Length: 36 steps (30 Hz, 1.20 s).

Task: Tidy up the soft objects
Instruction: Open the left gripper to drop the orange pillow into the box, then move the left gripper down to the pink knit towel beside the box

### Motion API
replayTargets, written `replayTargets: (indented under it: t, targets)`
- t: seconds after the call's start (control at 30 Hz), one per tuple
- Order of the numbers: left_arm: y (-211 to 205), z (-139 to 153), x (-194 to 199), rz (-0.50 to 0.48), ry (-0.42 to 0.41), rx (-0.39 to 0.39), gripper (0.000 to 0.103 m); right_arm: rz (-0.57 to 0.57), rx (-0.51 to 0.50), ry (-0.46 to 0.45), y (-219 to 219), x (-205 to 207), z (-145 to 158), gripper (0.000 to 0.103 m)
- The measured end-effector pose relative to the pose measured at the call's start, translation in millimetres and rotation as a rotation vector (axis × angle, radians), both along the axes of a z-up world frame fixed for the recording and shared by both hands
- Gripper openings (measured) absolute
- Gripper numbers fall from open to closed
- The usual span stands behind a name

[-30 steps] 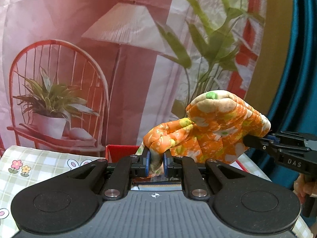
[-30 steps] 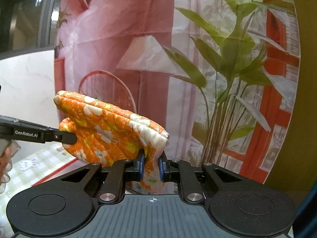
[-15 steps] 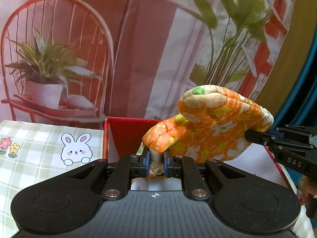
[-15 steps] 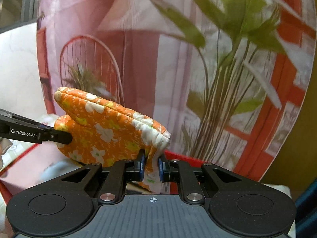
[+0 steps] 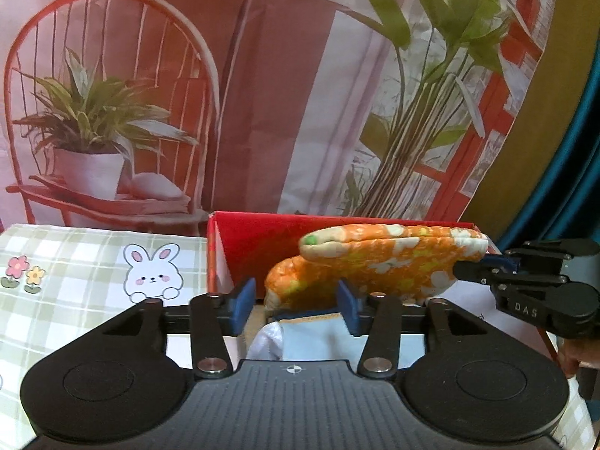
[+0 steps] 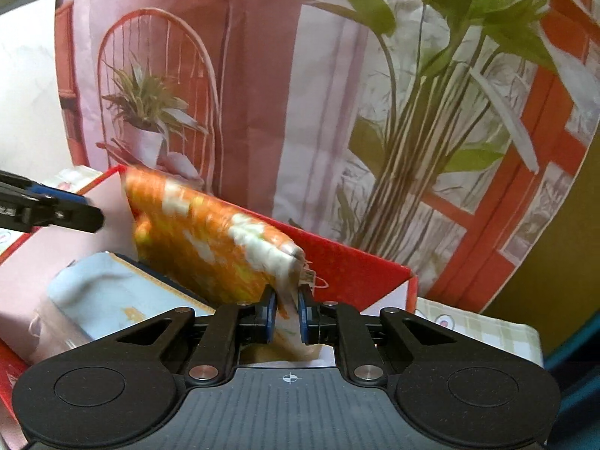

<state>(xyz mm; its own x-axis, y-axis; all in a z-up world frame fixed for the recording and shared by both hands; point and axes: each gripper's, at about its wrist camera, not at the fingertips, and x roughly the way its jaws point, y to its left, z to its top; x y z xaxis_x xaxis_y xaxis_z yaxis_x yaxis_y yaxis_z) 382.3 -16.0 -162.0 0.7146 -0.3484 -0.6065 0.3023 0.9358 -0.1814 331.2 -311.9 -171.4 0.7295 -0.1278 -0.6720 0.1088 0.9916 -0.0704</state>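
An orange flowered oven mitt (image 5: pixel 378 262) lies in the red box (image 5: pixel 262 240), on top of a pale blue cloth (image 5: pixel 322 337). My left gripper (image 5: pixel 296 302) is opening; its blue pads stand apart on either side of the mitt's thumb end and do not press it. My right gripper (image 6: pixel 288 315) is shut on the mitt's cuff edge (image 6: pixel 285 258), and shows at the right of the left wrist view as well, right gripper (image 5: pixel 483 266). In the right wrist view the mitt (image 6: pixel 202 240) is blurred and slopes down into the box (image 6: pixel 360 270), with the left gripper (image 6: pixel 56 212) at its far end.
The box stands on a green checked cloth with a bunny print (image 5: pixel 152 273). Behind it hangs a printed backdrop with a chair, lamp and plants (image 5: pixel 262 75). More folded soft cloth (image 6: pixel 108 296) fills the box floor. A hand (image 5: pixel 577 356) shows at the right edge.
Both grippers have come down with the mitt into the red box. The left gripper's jaws have parted and let go of the mitt's thumb end; the right stays shut on the cuff.
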Motion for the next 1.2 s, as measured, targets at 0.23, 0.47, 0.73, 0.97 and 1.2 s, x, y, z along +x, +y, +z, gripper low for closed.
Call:
replayTargets:
  t: [0.23, 0.47, 0.73, 0.97, 1.2]
  targets:
    - [3.7, 11.3, -16.3, 0.013, -0.014, 0.013, 0.056, -0.028, -0.026, 0.004, 0.2, -13.7, 10.5, 0.025]
    - [0.2, 22.1, -41.3, 0.02, -0.056, 0.053, 0.095, -0.039, 0.003, -0.018, 3.5, -40.4, 19.6, 0.06]
    - [-4.4, 25.2, -72.8, 0.02, -0.072, 0.09, 0.103, -0.048, 0.081, -0.06, 17.2, -73.0, 23.7, 0.103]
    - [-8.3, 32.3, -95.3, 0.045, -0.124, 0.189, 0.103, -0.069, 0.145, -0.093, 26.3, -92.2, 25.3, 0.103]
    - [4.3, 55.0, -109.6, 0.07, -0.167, 0.167, 0.103, -0.11, 0.151, -0.11, 30.2, -104.7, 29.7, 0.103]
